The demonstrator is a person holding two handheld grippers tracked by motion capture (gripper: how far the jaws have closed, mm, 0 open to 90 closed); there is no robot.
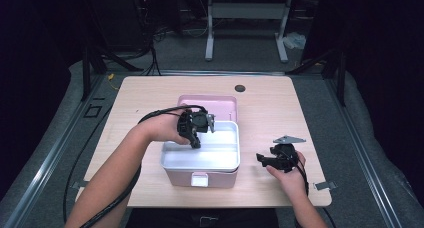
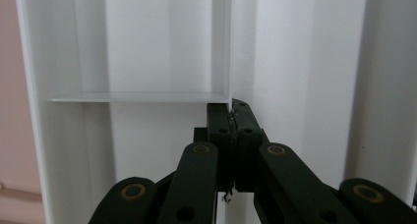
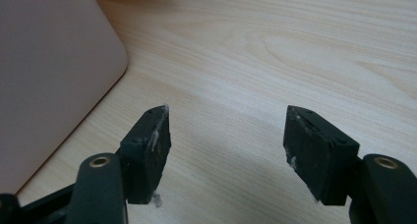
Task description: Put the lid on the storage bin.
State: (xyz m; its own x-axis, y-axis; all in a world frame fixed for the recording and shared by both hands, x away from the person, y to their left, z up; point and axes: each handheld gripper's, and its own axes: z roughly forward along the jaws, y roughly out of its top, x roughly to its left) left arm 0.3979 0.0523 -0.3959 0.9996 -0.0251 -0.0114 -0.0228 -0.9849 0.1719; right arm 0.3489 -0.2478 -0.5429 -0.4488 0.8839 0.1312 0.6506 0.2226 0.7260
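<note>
Left fingers: the left gripper [image 2: 231, 117] is seen pressed together on the thin upright divider wall [image 2: 230, 47] of the white tray [image 1: 220, 155], with the wall's top edge pinched between the pads.
Right fingers: the right gripper [image 3: 226, 135] is held spread apart with nothing between the pads, resting low over the wooden surface [image 3: 275, 52].
Tray position: the white tray is seated in the top of the pink box [image 1: 192, 179], at the middle of the surface; the pink lid [image 1: 215, 104] is seen behind it.
Handling: the tray is judged light, stiff and smooth thin plastic, so a slip or tilt is likely from a one-sided pinch.
Hold point: the divider wall is best gripped near the tray's centre.
</note>
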